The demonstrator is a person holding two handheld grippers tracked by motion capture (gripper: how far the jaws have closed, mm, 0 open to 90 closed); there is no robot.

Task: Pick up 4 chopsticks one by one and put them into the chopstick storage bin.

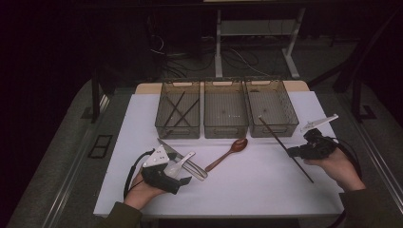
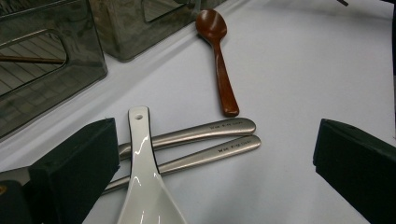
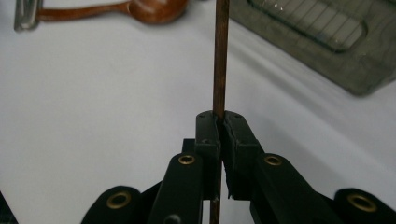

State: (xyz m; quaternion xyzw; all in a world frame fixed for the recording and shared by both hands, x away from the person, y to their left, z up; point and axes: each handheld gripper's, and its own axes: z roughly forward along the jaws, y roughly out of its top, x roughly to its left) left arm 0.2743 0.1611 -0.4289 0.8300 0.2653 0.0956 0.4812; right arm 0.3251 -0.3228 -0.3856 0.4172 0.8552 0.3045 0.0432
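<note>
Holding one chopstick slantwise near the right-hand bin

Gripping a dark chopstick (image 1: 280, 142) in my right gripper (image 1: 291, 152), I have the jaws pinched fully shut on it, partway along its length. From the high view its long axis runs diagonally: the far tip rises up and left over the near rim of the right bin (image 1: 290, 111), while the near end slopes down toward the white table (image 1: 256, 185) by my right hand (image 1: 340, 166). The right gripper view adds what the high view cannot: the stick (image 3: 220, 56) passes straight up between the closed pads, with a short tail showing below them, and the brown wooden spoon (image 3: 140, 9) lies across the top of that view.

My left gripper (image 1: 183, 178) stands wide open, holding nothing. Its own view shows its jaws either side of a white ceramic spoon (image 2: 144, 186) lying across two metal handles (image 2: 210, 140), with faint lettering stamped near their ends. The high view also shows two more chopsticks crossed in the left bin (image 1: 178, 110).
</note>
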